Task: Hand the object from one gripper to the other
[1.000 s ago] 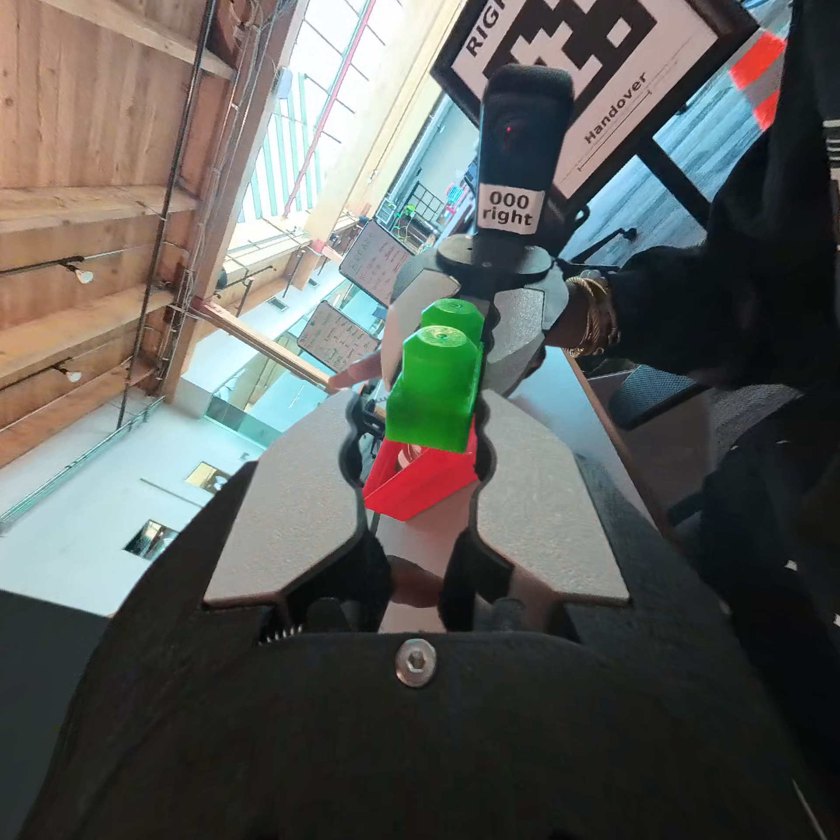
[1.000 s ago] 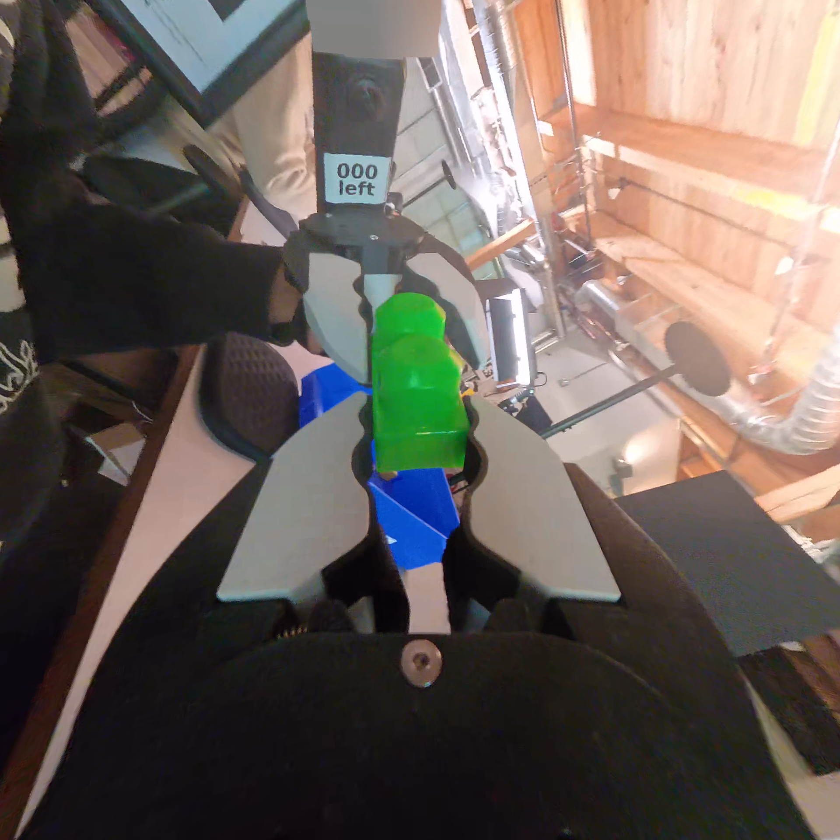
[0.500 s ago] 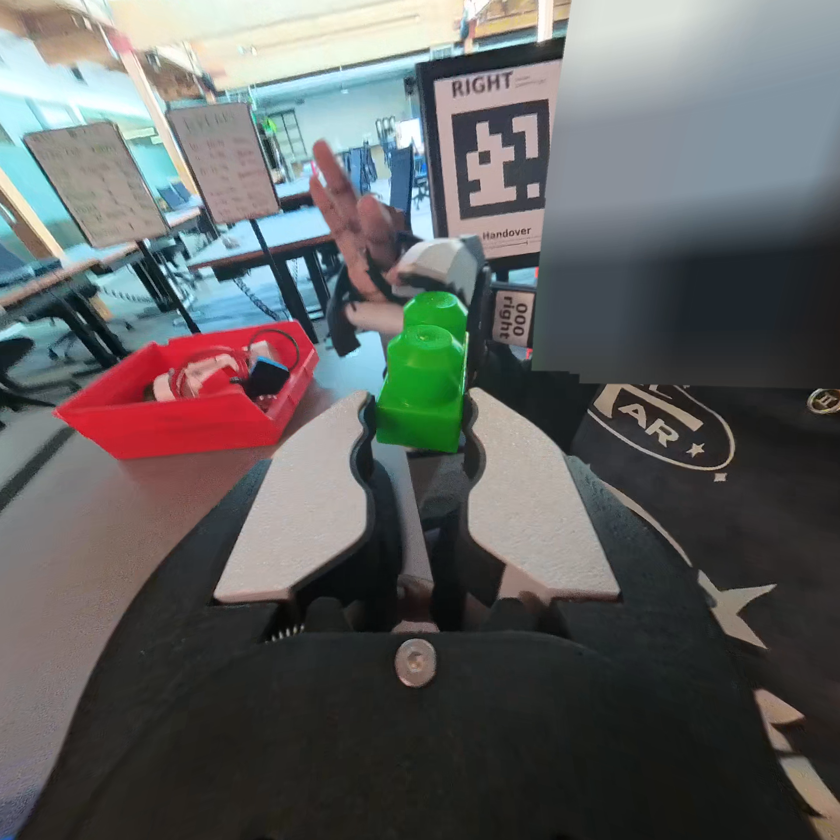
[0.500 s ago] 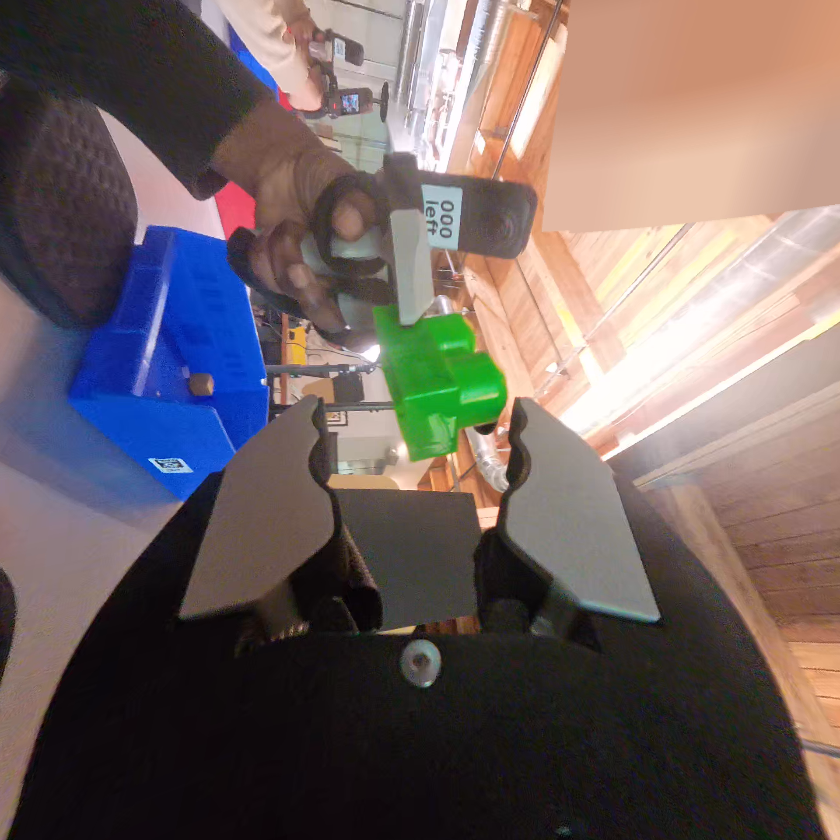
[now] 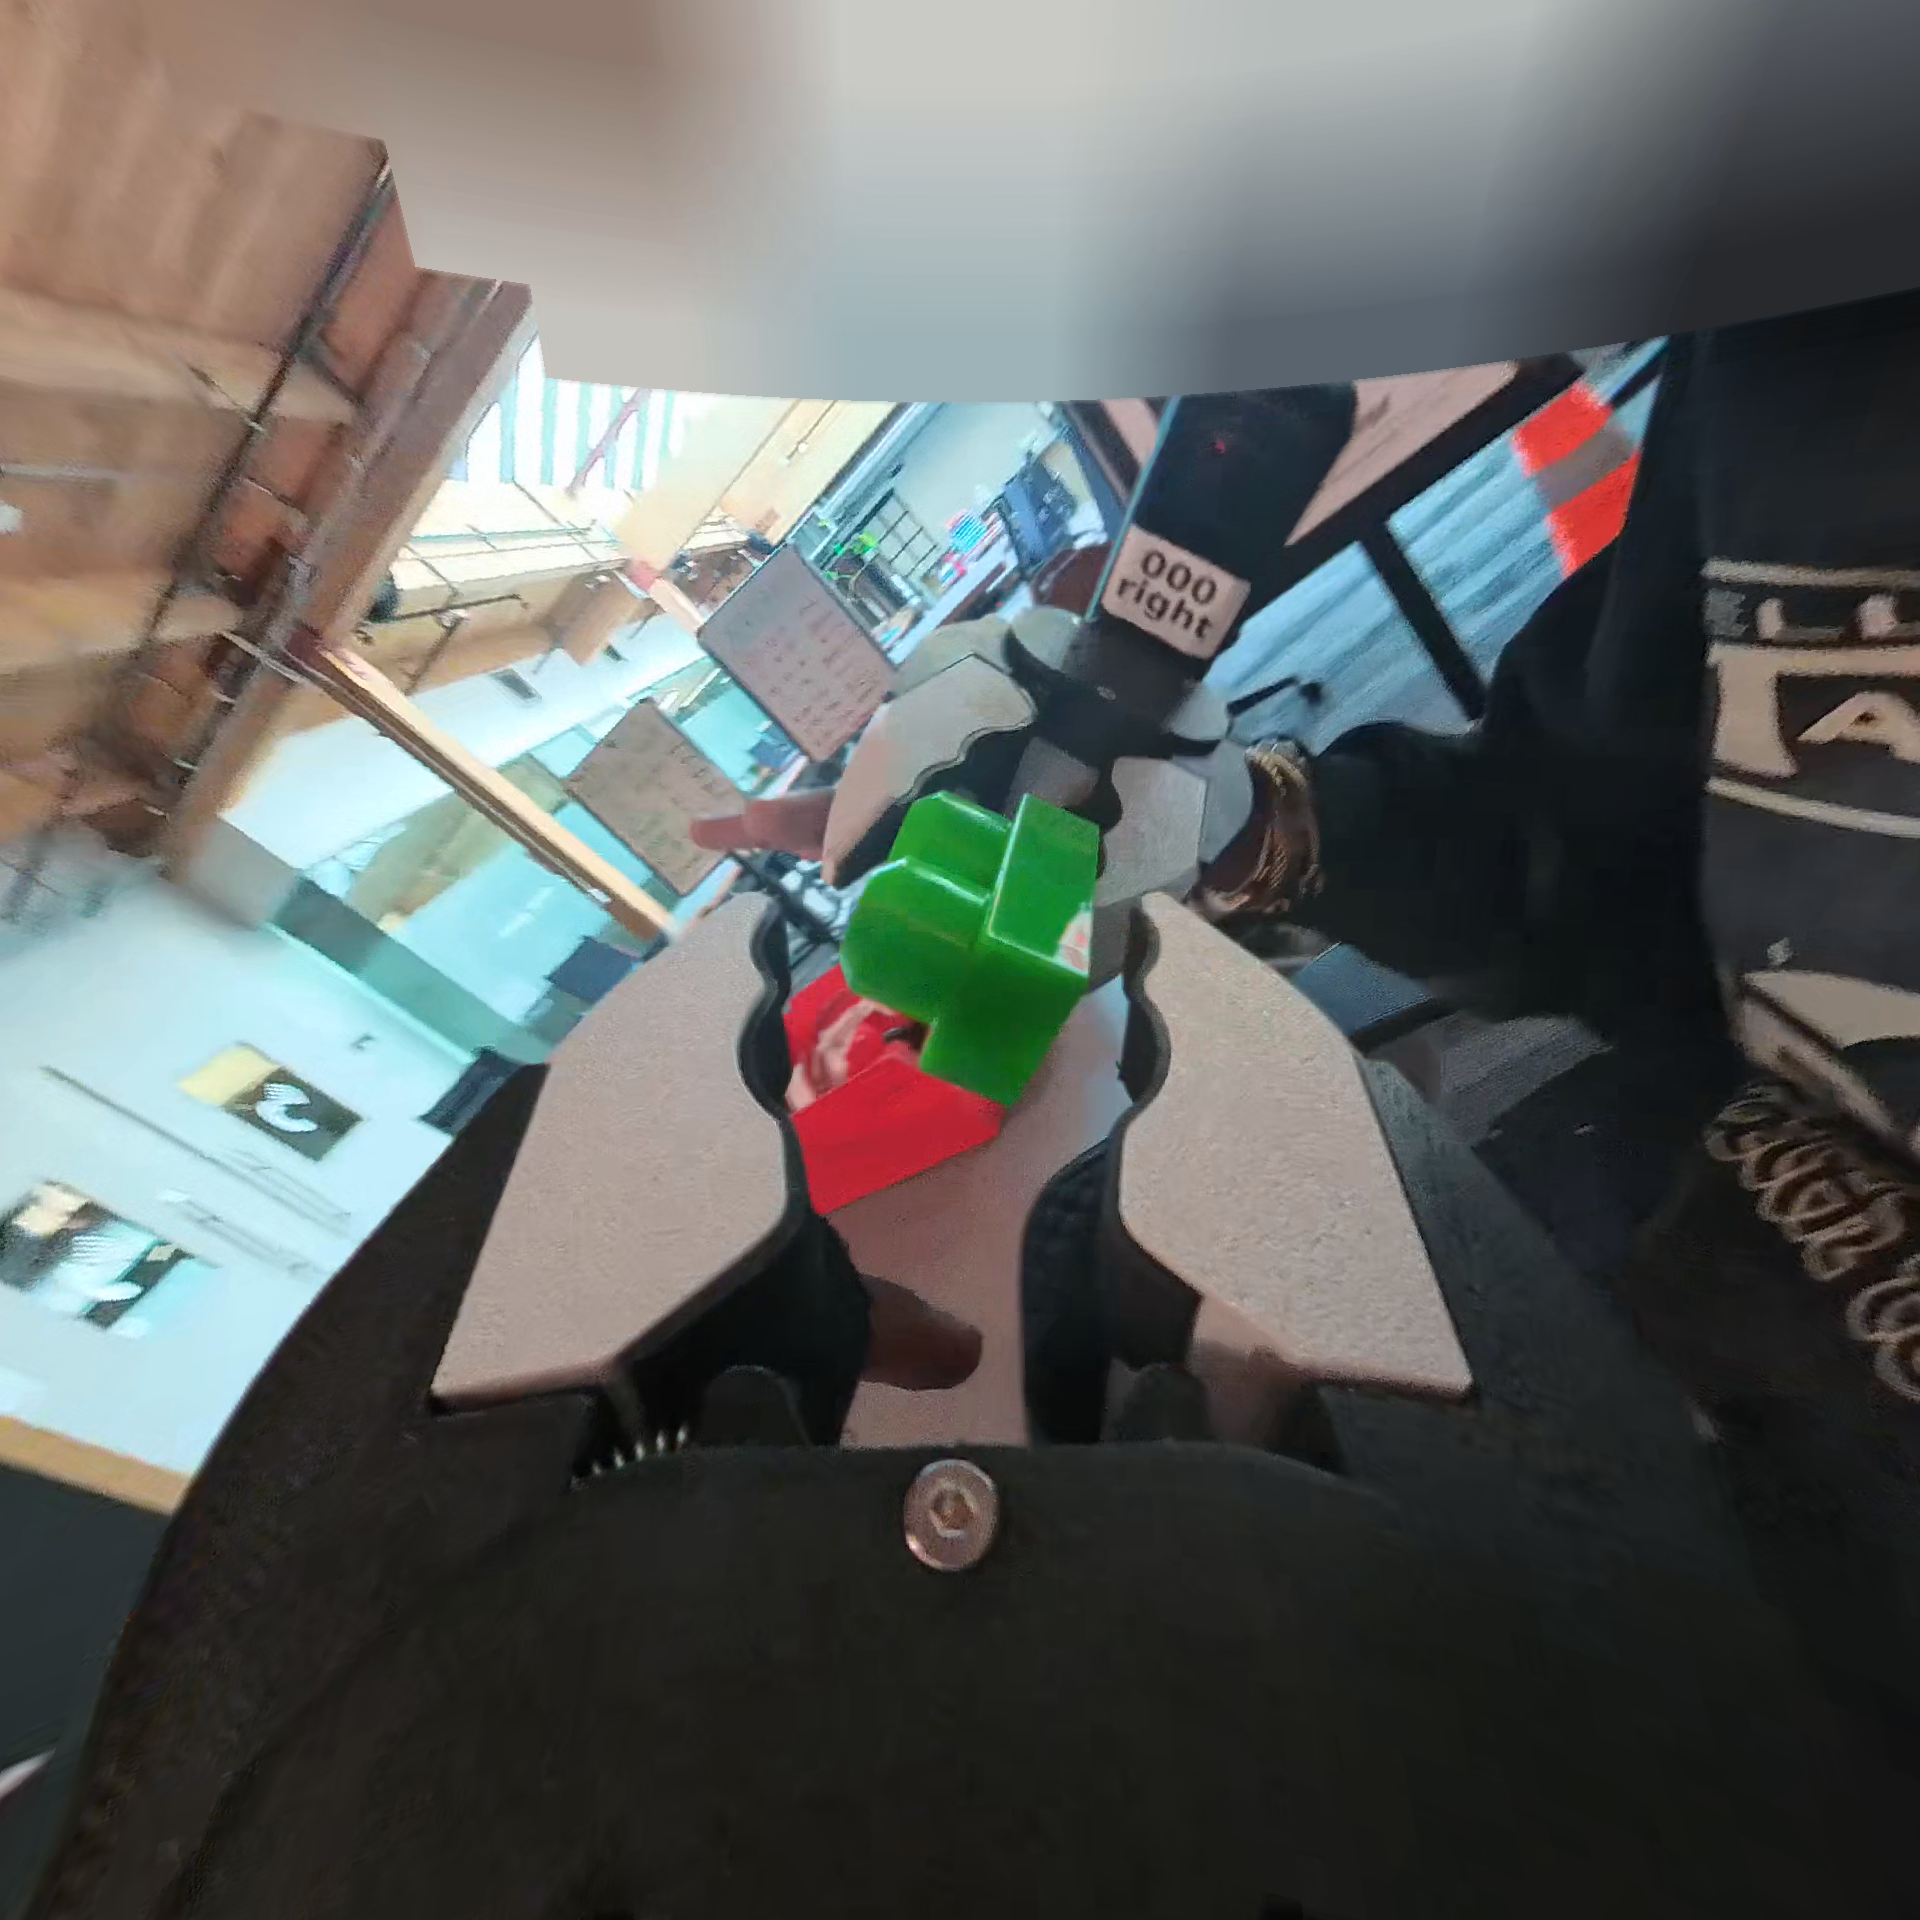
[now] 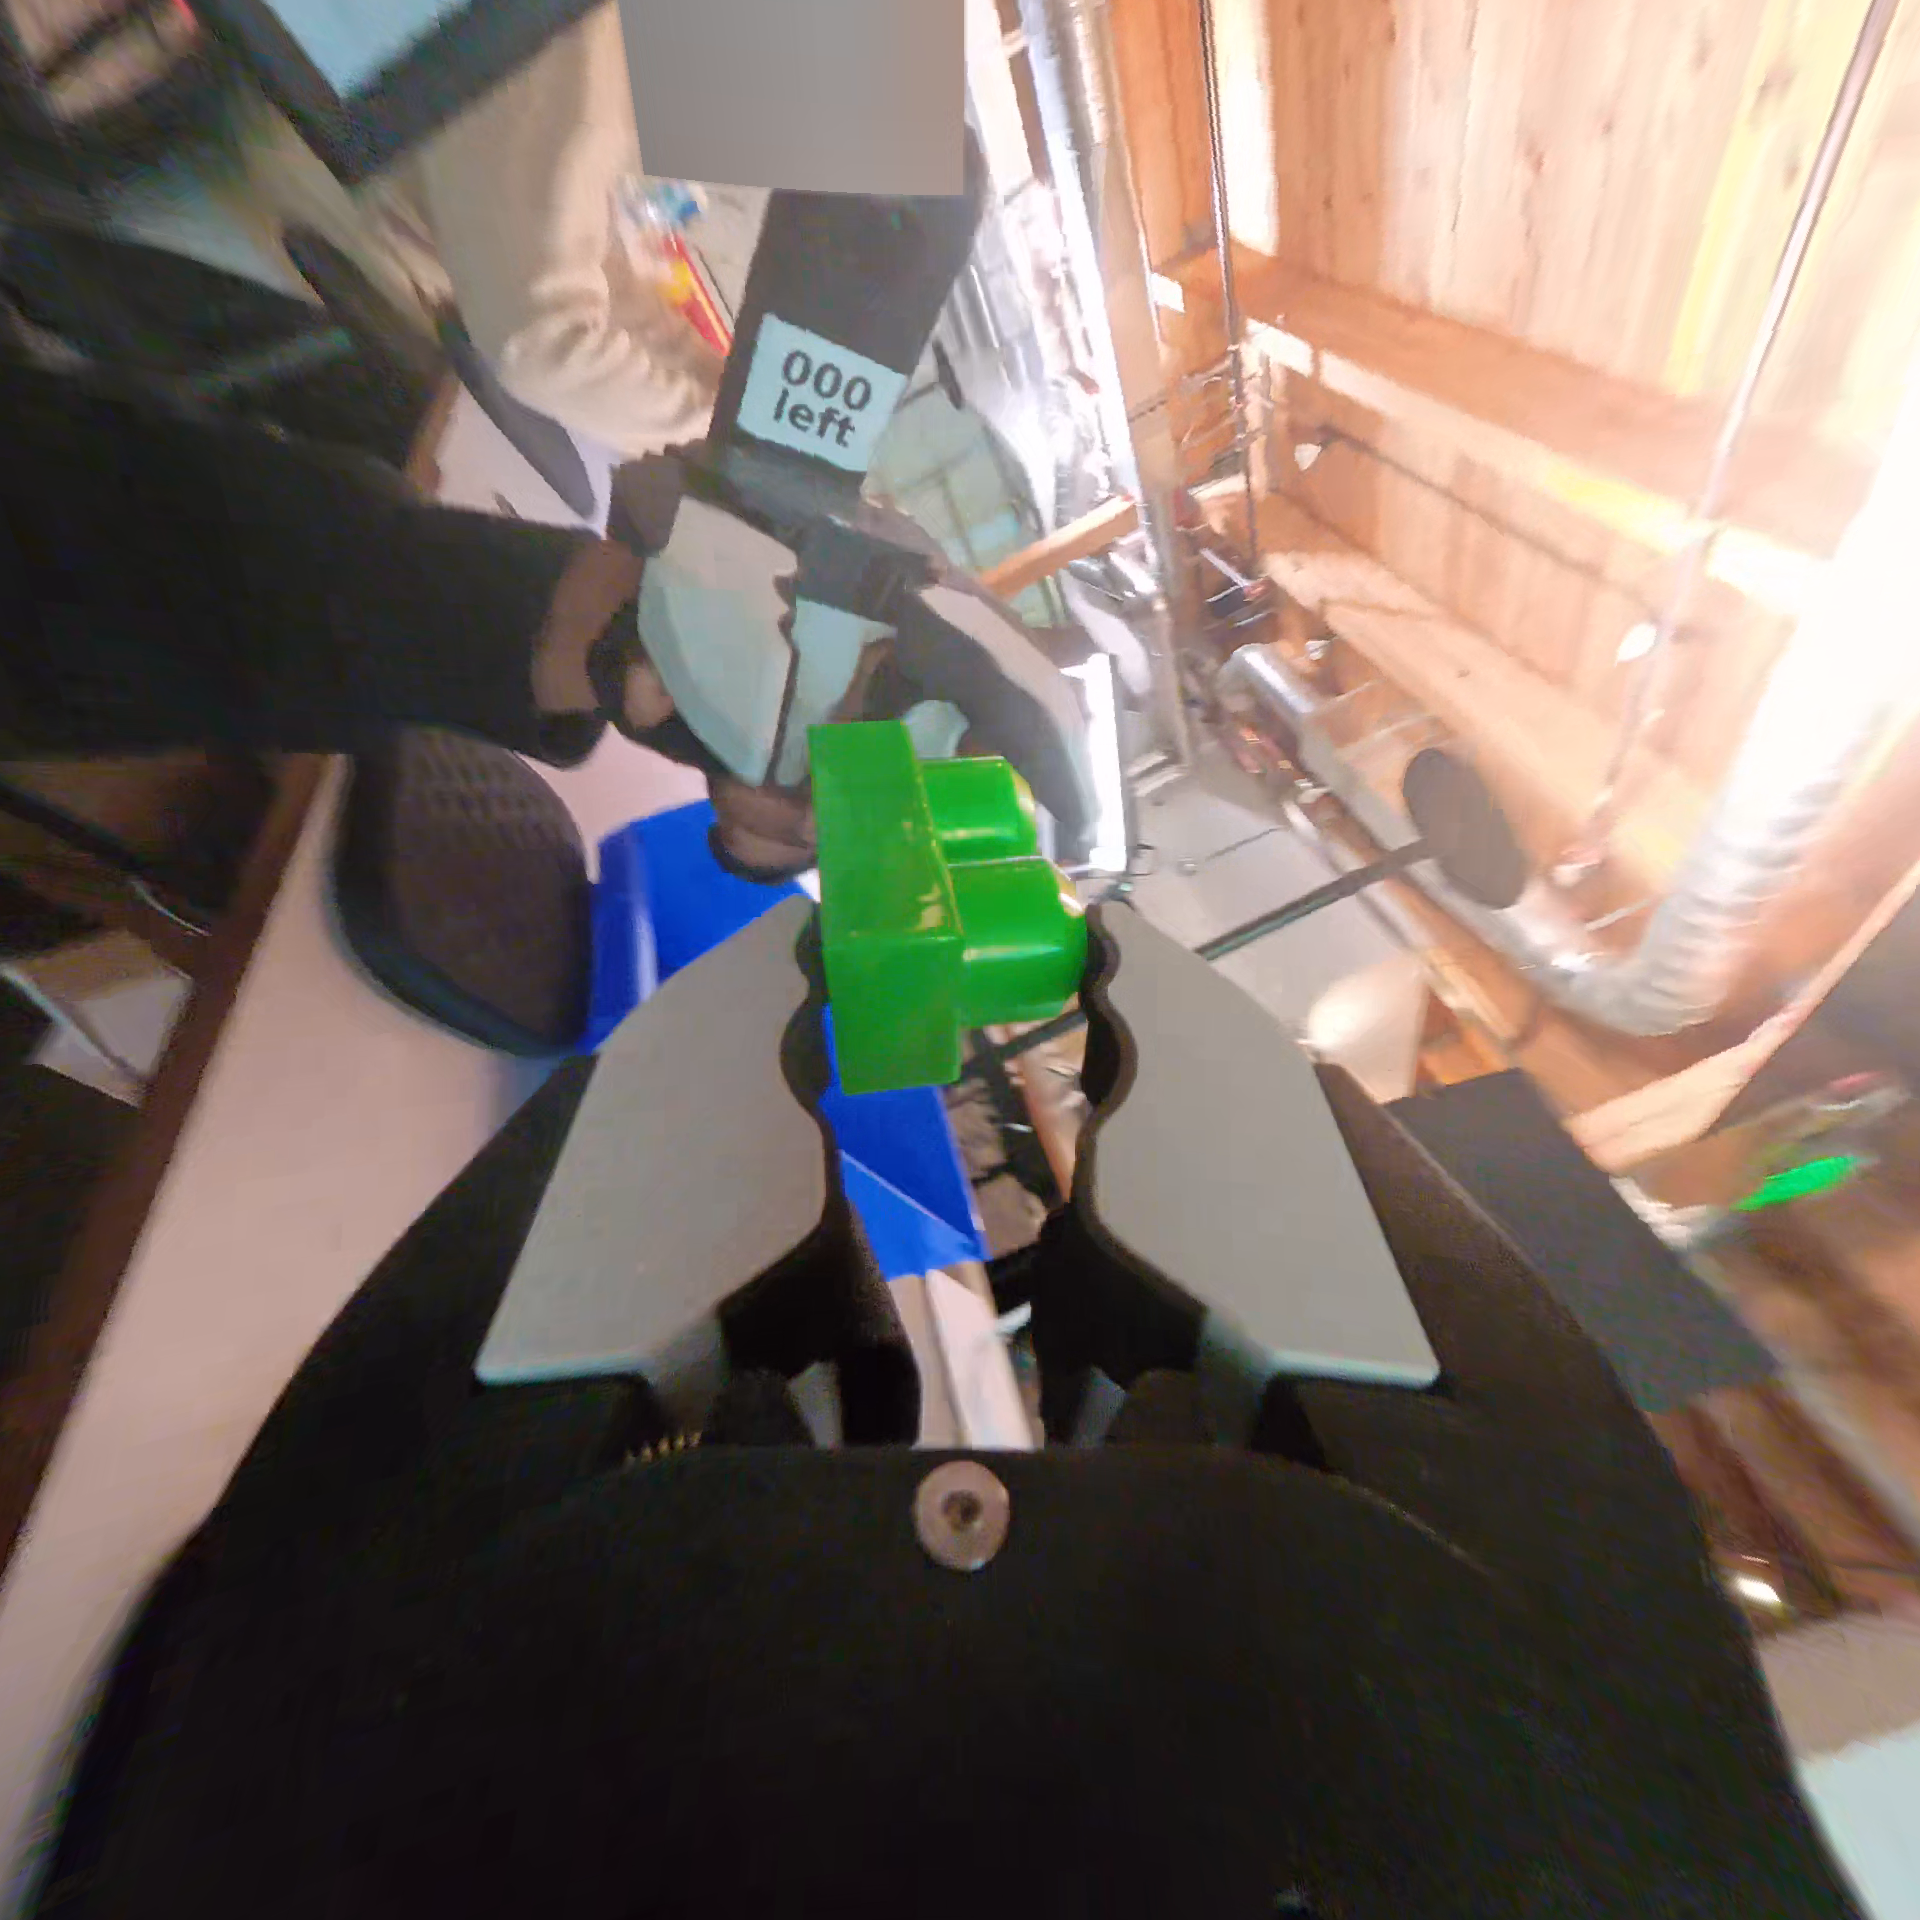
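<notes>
- Left wrist view: our left claw (image 5: pixel 953 920) is spread wide, and its pads stand clear of the green block (image 5: pixel 966 966) on both sides.
- The block hangs between the tips, just past 12 o'clock from the camera. The right claw (image 5: pixel 997 831) reaches in from 1 o'clock and closes around the block's far end.
- Below the block, at about 11 o'clock, a red bin (image 5: pixel 883 1132) sits on the worktop (image 5: pixel 1039 1174). Whiteboards (image 5: pixel 800 665) stand well behind it, and a dark sleeve (image 5: pixel 1403 831) fills 3 o'clock.
- Right wrist view: our right claw (image 6: pixel 948 935) is pinching the block (image 6: pixel 904 935), one tip on its flat base and the other on a stud.
- The left claw (image 6: pixel 904 758) sits just behind the block at 12 o'clock. From this side we cannot tell how far its fingers are apart.
- A blue bin (image 6: pixel 707 914) lies on the worktop (image 6: pixel 312 1091) at 10 o'clock, and silver ducting (image 6: pixel 1662 935) runs at 3 o'clock.
- We judge the transfer as good as made: the right claw alone carries the block.
- What is left is to draw the two claws apart. The studs sit close to the left fingers and could snag.
</notes>
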`<state>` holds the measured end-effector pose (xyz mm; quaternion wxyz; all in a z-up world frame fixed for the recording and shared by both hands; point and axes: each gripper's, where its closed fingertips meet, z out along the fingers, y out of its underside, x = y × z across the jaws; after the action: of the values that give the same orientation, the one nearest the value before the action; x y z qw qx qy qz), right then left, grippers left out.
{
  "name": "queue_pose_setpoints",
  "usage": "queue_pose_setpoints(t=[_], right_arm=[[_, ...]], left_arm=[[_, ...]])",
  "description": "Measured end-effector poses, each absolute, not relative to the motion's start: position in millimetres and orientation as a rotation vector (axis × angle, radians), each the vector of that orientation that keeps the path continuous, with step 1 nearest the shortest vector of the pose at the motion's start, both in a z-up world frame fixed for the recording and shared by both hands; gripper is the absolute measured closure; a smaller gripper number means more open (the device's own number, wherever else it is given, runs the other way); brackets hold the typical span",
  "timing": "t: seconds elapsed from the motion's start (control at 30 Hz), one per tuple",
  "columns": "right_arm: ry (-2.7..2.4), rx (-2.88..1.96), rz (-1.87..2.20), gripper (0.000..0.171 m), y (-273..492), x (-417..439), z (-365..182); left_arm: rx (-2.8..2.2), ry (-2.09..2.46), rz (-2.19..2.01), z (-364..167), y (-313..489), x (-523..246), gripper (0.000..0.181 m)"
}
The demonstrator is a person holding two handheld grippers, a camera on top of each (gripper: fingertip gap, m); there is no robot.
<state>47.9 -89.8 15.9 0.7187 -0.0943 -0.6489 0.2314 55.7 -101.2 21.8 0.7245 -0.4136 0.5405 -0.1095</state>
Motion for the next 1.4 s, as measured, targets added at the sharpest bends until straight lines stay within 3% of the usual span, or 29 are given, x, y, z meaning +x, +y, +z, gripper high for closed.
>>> queue_pose_setpoints(t=[0.3,0.4,0.5,0.63,0.77,0.87,1.1,1.23,1.4], right_arm=[[-1.478,-0.255,0.685,0.124,-100.5,48.5,13.7],[-1.367,-0.132,0.531,0.100,-97.1,50.6,22.7],[-1.311,0.050,0.222,0.094,-98.4,52.7,20.6],[-1.300,0.146,-0.033,0.102,-98.6,46.9,13.3],[-1.314,0.169,-0.065,0.134,-101.3,43.7,8.0],[-1.353,0.106,-0.021,0.134,-98.0,43.0,7.5],[-1.434,-0.200,0.494,0.134,-91.8,45.3,14.8],[-1.465,-0.253,0.638,0.135,-95.0,46.4,13.4],[-1.458,-0.252,0.654,0.132,-97.1,46.4,14.2]], left_arm=[[-0.993,1.239,-0.240,12.5,-98.2,57.8,0.139],[-1.110,1.173,-0.421,15.9,-98.4,55.5,0.139],[-1.221,1.080,-0.661,19.4,-97.6,51.7,0.139],[-1.356,1.044,-0.841,8.6,-93.3,49.8,0.139],[-1.393,1.047,-0.849,2.1,-89.5,51.4,0.135],[-1.353,1.066,-0.782,2.8,-87.4,50.0,0.130],[-0.958,1.193,-0.245,16.2,-95.9,50.7,0.117],[-0.930,1.226,-0.127,13.3,-94.0,54.7,0.138],[-1.014,1.211,-0.248,12.9,-94.7,52.6,0.143]])
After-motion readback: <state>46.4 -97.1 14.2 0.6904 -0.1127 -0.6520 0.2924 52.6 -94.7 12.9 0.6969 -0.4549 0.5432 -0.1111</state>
